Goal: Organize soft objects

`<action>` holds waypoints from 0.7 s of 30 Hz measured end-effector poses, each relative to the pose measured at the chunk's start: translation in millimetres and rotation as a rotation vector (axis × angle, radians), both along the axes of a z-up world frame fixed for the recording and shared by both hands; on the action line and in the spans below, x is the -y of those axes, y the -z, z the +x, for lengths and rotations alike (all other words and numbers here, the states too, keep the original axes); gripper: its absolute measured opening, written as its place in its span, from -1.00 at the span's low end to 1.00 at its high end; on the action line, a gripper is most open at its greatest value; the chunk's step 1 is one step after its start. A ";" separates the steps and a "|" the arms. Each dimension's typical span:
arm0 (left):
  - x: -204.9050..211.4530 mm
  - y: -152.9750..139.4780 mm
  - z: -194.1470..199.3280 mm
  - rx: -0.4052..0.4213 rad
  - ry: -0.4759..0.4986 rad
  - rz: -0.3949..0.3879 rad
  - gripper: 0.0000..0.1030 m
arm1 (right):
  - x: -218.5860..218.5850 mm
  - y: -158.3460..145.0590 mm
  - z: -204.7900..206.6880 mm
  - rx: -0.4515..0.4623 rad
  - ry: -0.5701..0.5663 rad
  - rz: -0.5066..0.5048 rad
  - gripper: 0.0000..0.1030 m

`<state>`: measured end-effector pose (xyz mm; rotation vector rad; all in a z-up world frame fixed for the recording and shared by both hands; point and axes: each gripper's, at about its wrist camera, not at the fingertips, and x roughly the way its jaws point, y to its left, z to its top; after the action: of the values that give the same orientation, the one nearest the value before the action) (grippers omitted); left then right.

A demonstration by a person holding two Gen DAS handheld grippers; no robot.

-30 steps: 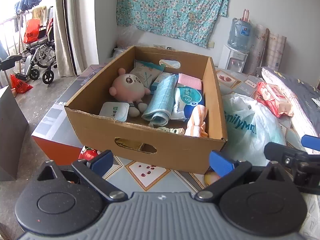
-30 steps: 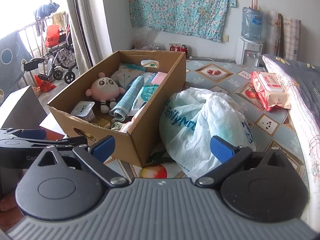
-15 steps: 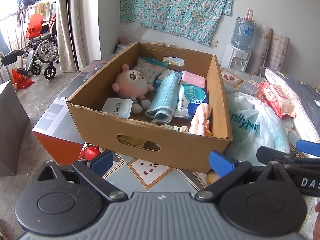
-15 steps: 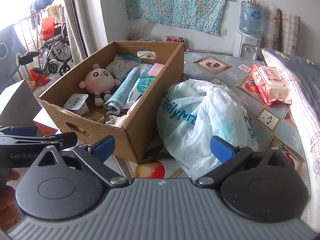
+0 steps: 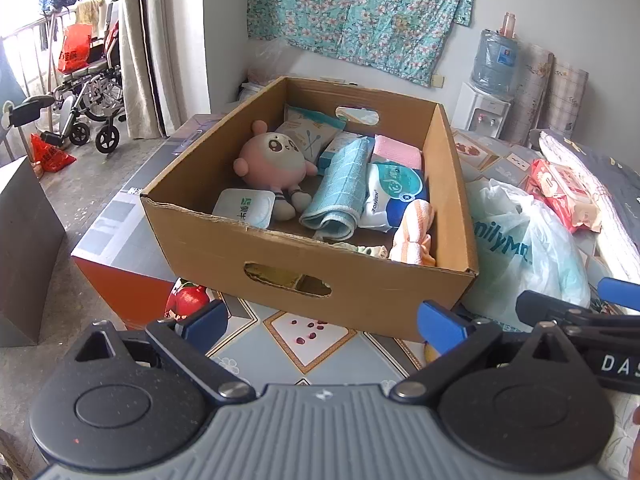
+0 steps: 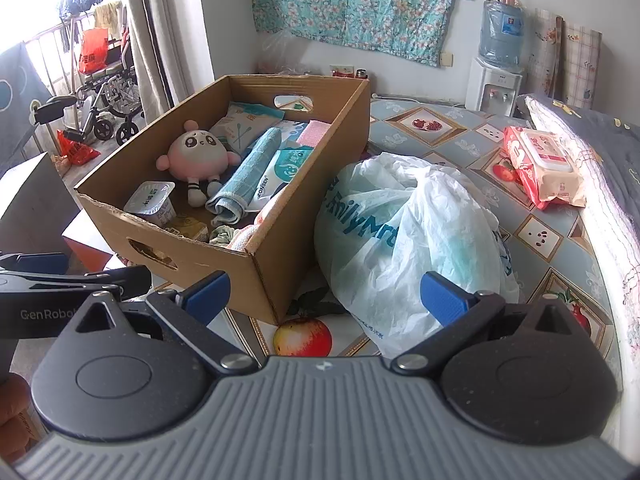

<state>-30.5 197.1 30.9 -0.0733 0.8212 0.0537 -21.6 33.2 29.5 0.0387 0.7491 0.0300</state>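
**Both grippers hover, nothing held**

Left gripper (image 5: 322,320) is level with jaws spread wide and empty; straight ahead sits the open brown cardboard box (image 5: 320,276) with a pink round plush doll (image 5: 272,164) inside. Right gripper (image 6: 324,296), likewise agape, faces the crumpled white plastic bag (image 6: 404,240) just beyond its jaws.

Over the last second your left gripper (image 5: 322,322) has risen and tipped, so the cardboard box (image 5: 304,268) now sits higher in the frame and you see deeper inside it. Your right gripper (image 6: 324,294) has edged forward: the white plastic bag (image 6: 408,240) looms larger at centre, and the left gripper's arm has slid lower at the left edge.
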 end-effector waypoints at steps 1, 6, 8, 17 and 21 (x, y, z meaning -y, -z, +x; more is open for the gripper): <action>-0.6 -0.1 0.0 -0.001 0.000 -0.001 0.97 | -0.9 -0.1 0.5 0.000 -0.001 0.000 0.98; -3.6 0.0 -0.4 -0.002 -0.006 -0.005 0.96 | -2.3 0.0 0.7 0.000 -0.002 0.000 0.98; -4.6 0.1 -0.2 -0.004 -0.007 -0.009 0.96 | -2.5 -0.1 0.9 0.000 -0.001 0.000 0.98; -5.4 0.3 -1.0 -0.007 -0.007 -0.015 0.94 | -5.0 0.6 1.7 -0.004 -0.001 0.000 0.98; -5.6 0.4 -0.9 -0.006 -0.007 -0.013 0.94 | -5.4 0.8 2.0 -0.005 -0.001 0.003 0.98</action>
<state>-31.4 202.7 30.5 -0.0887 0.8273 0.0553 -19.6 38.5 28.7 0.0417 0.7543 0.0319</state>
